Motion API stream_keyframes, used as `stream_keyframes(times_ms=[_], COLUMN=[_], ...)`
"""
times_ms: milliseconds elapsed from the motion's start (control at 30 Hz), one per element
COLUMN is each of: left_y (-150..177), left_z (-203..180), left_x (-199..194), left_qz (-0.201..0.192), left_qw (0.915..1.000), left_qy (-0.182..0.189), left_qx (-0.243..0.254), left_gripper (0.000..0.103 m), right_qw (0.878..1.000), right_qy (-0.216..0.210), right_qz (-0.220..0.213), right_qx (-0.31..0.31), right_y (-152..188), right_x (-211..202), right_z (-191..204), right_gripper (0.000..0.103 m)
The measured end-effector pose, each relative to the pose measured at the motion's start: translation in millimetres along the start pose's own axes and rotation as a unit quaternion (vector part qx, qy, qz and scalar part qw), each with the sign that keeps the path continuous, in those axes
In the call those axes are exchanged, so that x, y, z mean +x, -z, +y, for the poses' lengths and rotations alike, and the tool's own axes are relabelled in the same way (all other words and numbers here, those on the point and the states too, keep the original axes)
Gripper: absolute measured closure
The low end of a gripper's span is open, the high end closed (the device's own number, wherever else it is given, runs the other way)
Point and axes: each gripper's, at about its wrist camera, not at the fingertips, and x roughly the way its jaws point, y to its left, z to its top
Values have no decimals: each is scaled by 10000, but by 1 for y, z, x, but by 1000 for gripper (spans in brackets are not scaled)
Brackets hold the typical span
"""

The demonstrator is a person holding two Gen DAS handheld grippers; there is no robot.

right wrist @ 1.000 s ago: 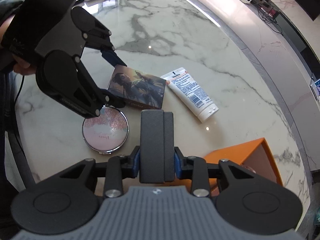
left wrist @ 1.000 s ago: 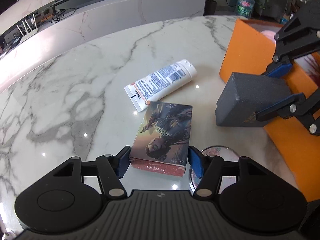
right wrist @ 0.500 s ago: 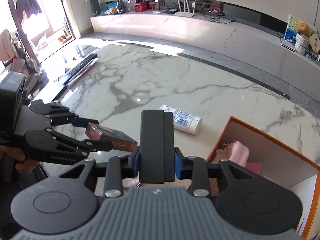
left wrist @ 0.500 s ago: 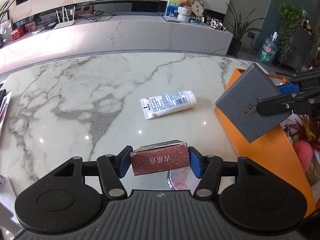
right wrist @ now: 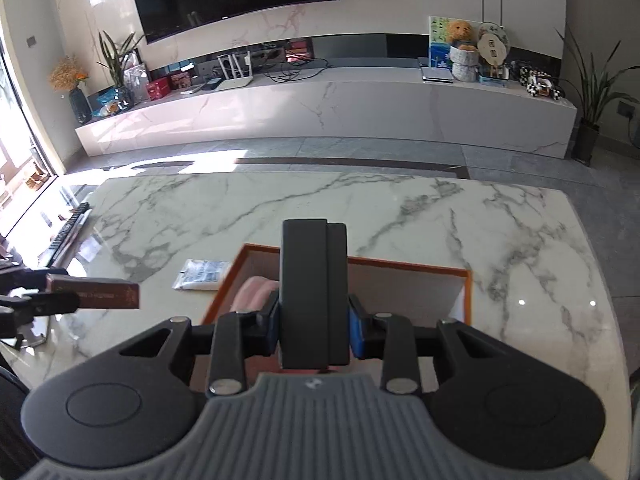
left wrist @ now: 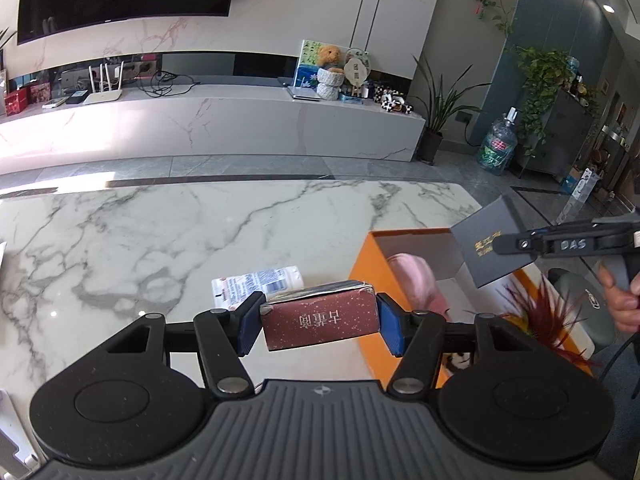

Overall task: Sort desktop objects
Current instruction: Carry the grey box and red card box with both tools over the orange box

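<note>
My left gripper [left wrist: 318, 322] is shut on a dark red card box [left wrist: 320, 320], held in the air above the marble table [left wrist: 160, 240]; the same red box [right wrist: 96, 294] shows at the left of the right wrist view. My right gripper [right wrist: 314, 322] is shut on a dark grey box [right wrist: 314, 292], lifted over the open orange box [right wrist: 408, 268]. That grey box [left wrist: 492, 252] with gold lettering hangs over the orange box [left wrist: 372, 256] in the left wrist view. A white tube [left wrist: 256, 286] lies on the table beside the orange box.
Something pink [left wrist: 412, 276] and a red feathery item [left wrist: 536, 312] lie inside the orange box. A person's hand [left wrist: 622, 296] grips the right tool's handle. A keyboard [right wrist: 68, 228] sits at the table's far left edge. A low marble cabinet stands beyond the table.
Both grippers rose off the table. The red box came up with the left one. The right gripper rolled and swung the grey box over the orange box.
</note>
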Motion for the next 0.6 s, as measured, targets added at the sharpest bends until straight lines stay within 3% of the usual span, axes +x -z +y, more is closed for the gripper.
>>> stream_keyframes(times_ms=[200,433,600], left_y=[-23,-47,-54], left_z=[-39,-81,-112], left_x=[3,21,49], left_qz=[-72,26,274], left_qw=[9989,9957,9911], left_qy=[305,708,992], left_qx=[334,592,848], left_gripper=[34,34,34], right_qw=[9980,9952,9962], right_qy=[427,352,246], right_qz=[371,592,394], right_qx=[289,689,742], right_y=[17,28,31], right_x=[32,65,57], right_z=[-33,-52,-58], right_gripper=[68,68,68])
